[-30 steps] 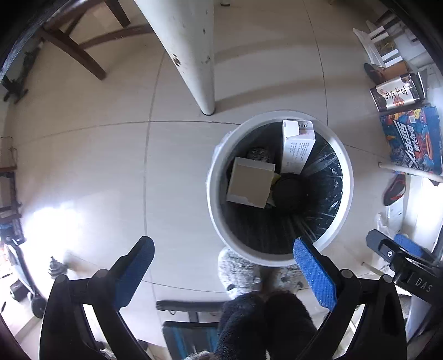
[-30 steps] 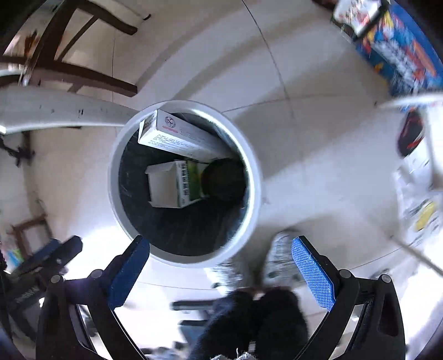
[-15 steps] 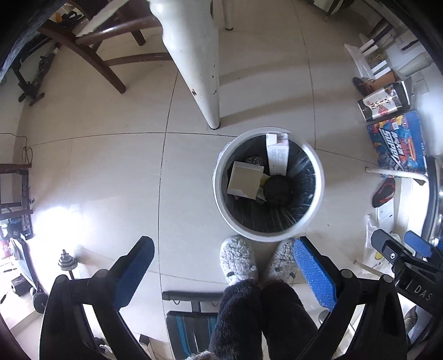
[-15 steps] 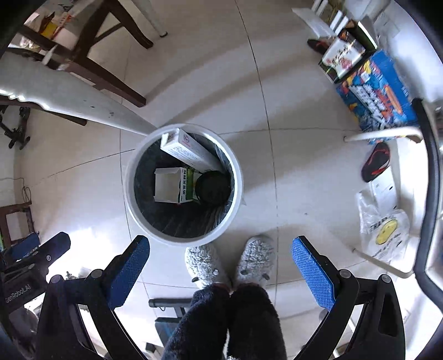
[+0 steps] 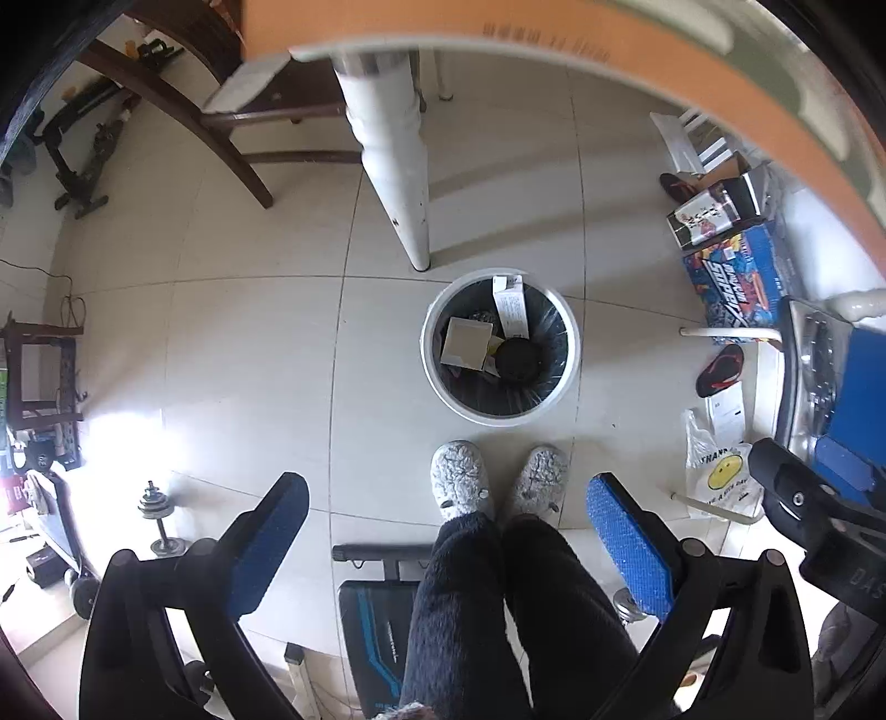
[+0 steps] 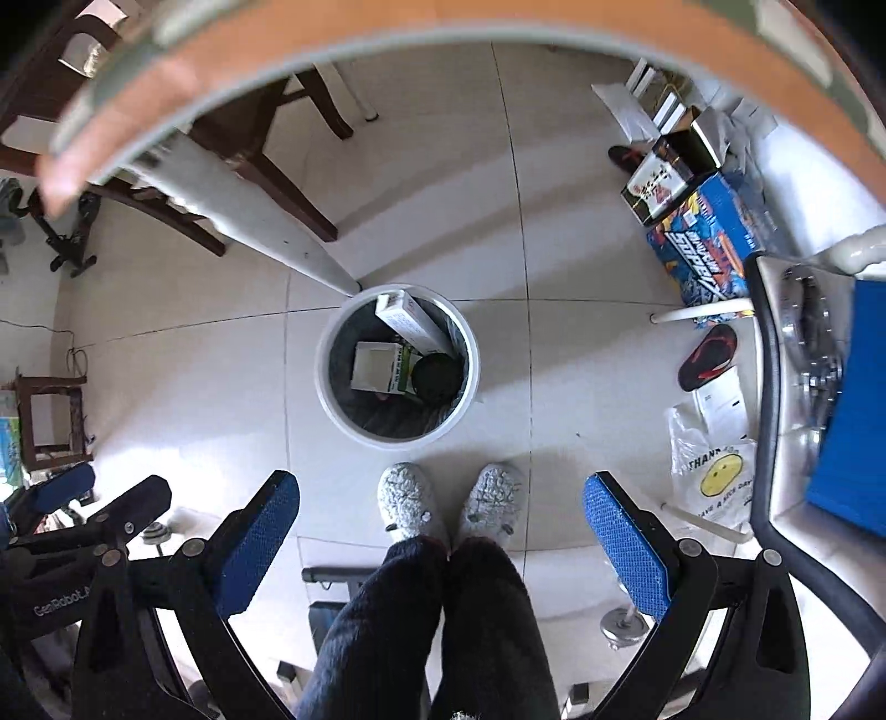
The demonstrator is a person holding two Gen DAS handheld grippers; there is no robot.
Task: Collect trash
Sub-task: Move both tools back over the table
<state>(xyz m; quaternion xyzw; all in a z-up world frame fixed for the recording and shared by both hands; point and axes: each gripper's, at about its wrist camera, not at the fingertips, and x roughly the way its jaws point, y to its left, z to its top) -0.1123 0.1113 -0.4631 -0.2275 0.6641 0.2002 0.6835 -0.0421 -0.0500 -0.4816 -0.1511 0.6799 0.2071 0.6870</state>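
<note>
A round white trash bin [image 5: 443, 387] [image 6: 332, 404] with a black liner stands on the tiled floor far below both grippers. Inside lie a tall white carton [image 5: 510, 307] [image 6: 412, 321], a small open cardboard box [image 5: 466, 343] [image 6: 376, 366] and a round black lid [image 5: 518, 359] [image 6: 437, 378]. My left gripper [image 5: 446, 545] is open and holds nothing. My right gripper [image 6: 440, 540] is open too, with nothing between its blue pads [image 6: 623, 545]. The right gripper's body [image 5: 819, 520] shows at the right edge of the left wrist view.
An orange table edge [image 5: 554, 50] [image 6: 498, 27] arcs across the top. A white table leg [image 5: 396, 160] stands just behind the bin. A person's grey slippers [image 5: 462, 479] and dark trouser legs [image 6: 421, 620] are below. Boxes [image 5: 731, 271], a sandal [image 6: 709, 357] and a plastic bag [image 6: 711, 482] lie at right.
Both grippers have risen well above the bin, which now looks much smaller. The orange table edge has come into view at the top. Both stay open.
</note>
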